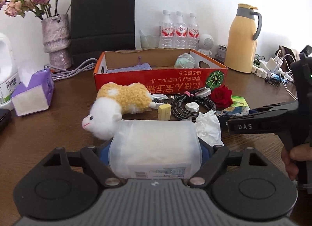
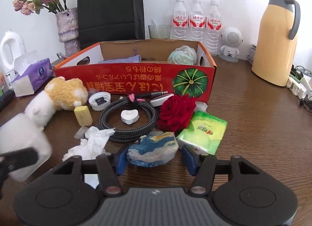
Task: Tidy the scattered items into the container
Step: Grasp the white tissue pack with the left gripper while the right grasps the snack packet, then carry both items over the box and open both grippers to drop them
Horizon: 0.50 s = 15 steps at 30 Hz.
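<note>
Right gripper (image 2: 154,159): your blue pads stand either side of the crumpled blue-and-white packet (image 2: 153,151); the left pad is at its edge, the right pad is apart from it.
Just beyond the packet: green tissue pack (image 2: 202,134), red rose (image 2: 176,114), coiled cable (image 2: 128,120) with a white heart-shaped piece (image 2: 129,116) inside the coil.
To your left: crumpled white tissue (image 2: 91,142), yellow block (image 2: 83,116), plush toy (image 2: 56,97), and a translucent white container (image 2: 23,142) with the other gripper's dark finger in front of it.
Red cardboard box (image 2: 136,78): behind the clutter, holding a purple cloth (image 2: 120,59) and a pale green bundle (image 2: 182,55).
Table (image 2: 253,128): brown wood.
</note>
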Tool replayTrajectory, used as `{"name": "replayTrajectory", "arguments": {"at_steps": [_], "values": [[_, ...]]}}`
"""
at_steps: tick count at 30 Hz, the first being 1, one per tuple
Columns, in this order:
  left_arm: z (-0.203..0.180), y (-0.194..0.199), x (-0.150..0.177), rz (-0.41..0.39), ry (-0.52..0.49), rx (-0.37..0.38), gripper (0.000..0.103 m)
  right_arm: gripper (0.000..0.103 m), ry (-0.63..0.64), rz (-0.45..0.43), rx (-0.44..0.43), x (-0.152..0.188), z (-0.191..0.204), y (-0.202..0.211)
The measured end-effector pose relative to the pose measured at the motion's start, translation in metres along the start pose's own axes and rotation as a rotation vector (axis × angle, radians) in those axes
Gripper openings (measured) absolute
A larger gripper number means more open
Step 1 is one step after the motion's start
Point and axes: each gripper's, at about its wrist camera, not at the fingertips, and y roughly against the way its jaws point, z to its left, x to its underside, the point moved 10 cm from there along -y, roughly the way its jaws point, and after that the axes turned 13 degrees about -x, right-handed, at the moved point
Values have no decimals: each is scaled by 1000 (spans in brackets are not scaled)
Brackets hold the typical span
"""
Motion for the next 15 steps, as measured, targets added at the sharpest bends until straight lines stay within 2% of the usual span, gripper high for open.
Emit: {"name": "replayTrajectory", "arguments": {"at_steps": [1,4,10,15], "values": [[1,6,1,-4,11,-9,83,36,-9,3,-14,1,1,-1],[4,17,4,-7,6,-48,83,29,9,-12,-3,3,8,7],[1,52,7,-91,-5,-82,83,28,29,-107,4,7,26,66],[-5,88,19,-149,25,-125,83,28,-9,-194,-20,28,41,120]]}}
